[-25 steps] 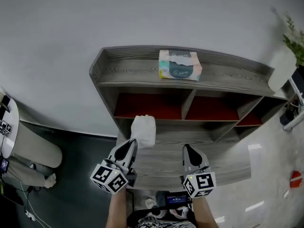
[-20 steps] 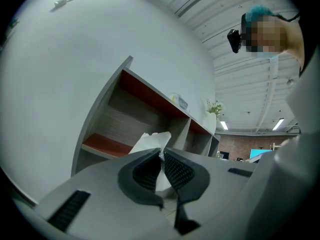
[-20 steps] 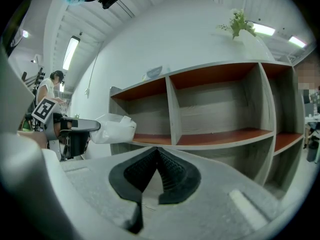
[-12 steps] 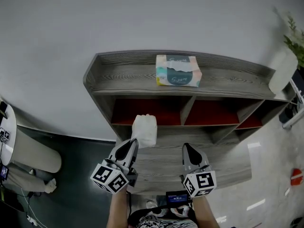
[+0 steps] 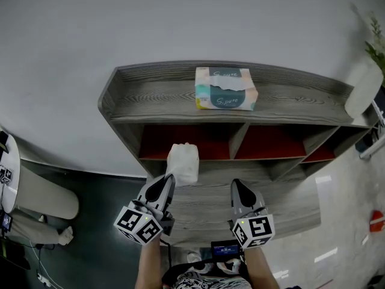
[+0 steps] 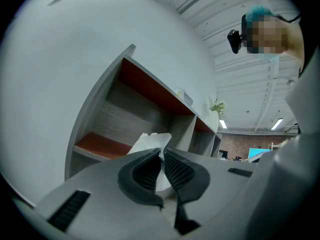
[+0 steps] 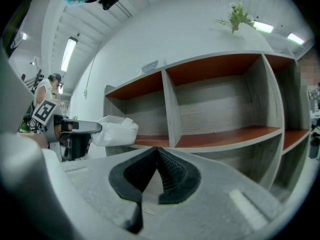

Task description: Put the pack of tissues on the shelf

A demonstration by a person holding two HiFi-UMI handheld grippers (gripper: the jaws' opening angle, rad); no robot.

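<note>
A patterned box (image 5: 226, 88), perhaps tissues, sits well apart from a white pot (image 5: 363, 89).

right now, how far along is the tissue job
Done: the left tool is clamped on the white pack of tissues. In hand: it hangs in front of the shelf, not yet on any board. Left: set it down and let go. The right tool is shut and empty. A tissue box sits on top.
</note>
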